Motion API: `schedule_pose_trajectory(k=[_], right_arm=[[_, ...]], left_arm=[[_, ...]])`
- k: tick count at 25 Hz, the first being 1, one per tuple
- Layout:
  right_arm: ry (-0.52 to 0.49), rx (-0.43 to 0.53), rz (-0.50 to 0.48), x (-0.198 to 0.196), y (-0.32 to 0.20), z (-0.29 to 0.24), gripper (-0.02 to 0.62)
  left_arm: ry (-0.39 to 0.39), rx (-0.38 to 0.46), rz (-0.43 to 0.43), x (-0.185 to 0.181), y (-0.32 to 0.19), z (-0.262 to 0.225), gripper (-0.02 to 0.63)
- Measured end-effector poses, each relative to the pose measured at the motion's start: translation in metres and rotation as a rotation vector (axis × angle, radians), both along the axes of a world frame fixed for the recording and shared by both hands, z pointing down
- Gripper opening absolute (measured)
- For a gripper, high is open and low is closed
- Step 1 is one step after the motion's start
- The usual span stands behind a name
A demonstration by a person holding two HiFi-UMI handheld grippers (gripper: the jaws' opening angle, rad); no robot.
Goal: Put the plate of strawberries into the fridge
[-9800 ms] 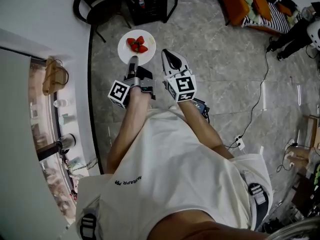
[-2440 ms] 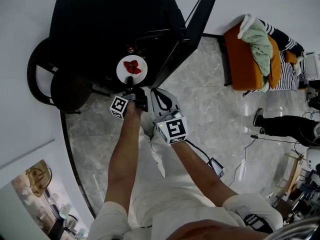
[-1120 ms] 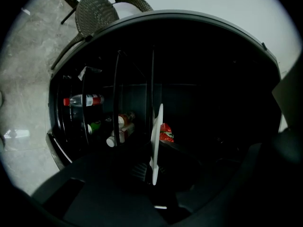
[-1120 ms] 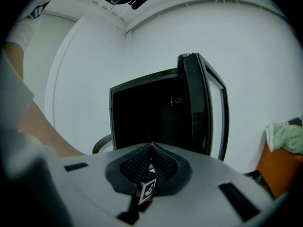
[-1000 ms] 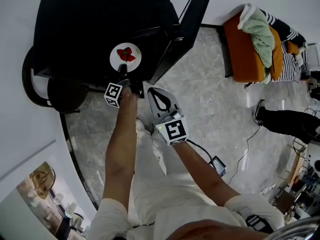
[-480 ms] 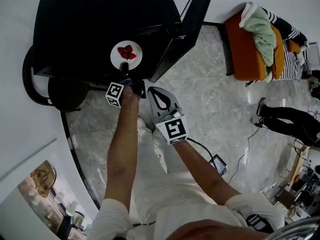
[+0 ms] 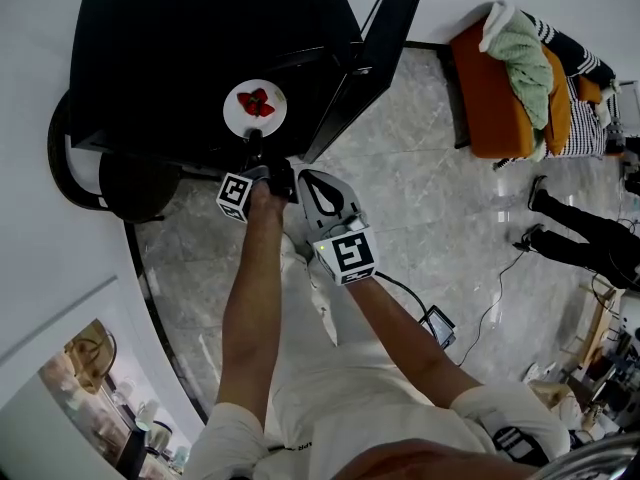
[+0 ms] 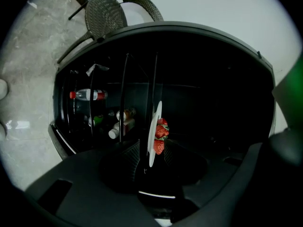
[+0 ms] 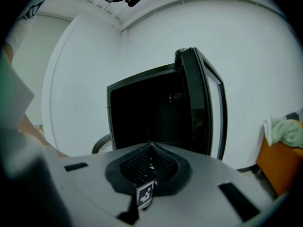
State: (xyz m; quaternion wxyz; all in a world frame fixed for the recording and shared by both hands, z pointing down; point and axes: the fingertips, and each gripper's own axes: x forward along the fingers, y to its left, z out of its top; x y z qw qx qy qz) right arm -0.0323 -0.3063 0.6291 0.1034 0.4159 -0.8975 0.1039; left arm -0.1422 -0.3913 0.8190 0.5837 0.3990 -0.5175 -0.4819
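The white plate [image 7: 268,120] with red strawberries [image 7: 257,101] lies inside the open black fridge [image 7: 200,28]. In the left gripper view the plate [image 8: 154,126] shows edge-on, with the strawberries [image 8: 161,131] on its right face. My left gripper [image 7: 255,141] reaches into the fridge at the plate's near rim. Its jaws have just been opening, and the rim stands between the pads [image 8: 130,156] with a gap on each side. My right gripper [image 7: 304,176] hangs shut in front of the fridge door [image 7: 385,28], holding nothing; its pads [image 9: 150,159] meet.
A dark wicker chair [image 7: 95,163] stands left of the fridge. Bottles [image 8: 90,95] lie on racks inside it. The open door [image 9: 203,108] juts out on the right. An orange sofa [image 7: 495,88] and another person's legs [image 7: 590,238] are farther right.
The left gripper's jaws have let go of the plate's rim and the gripper has slipped slightly back toward me. The plate stays in the fridge. The right gripper has kept still.
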Motion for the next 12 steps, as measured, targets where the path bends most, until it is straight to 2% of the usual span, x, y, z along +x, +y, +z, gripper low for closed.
schedule_pose_trajectory(k=[12], right_arm=[[-0.019, -0.008, 0.031, 0.0, 0.001, -0.005, 0.012]], left_arm=[[-0.008, 0.037, 0.029, 0.004, 0.023, -0.022, 0.14]])
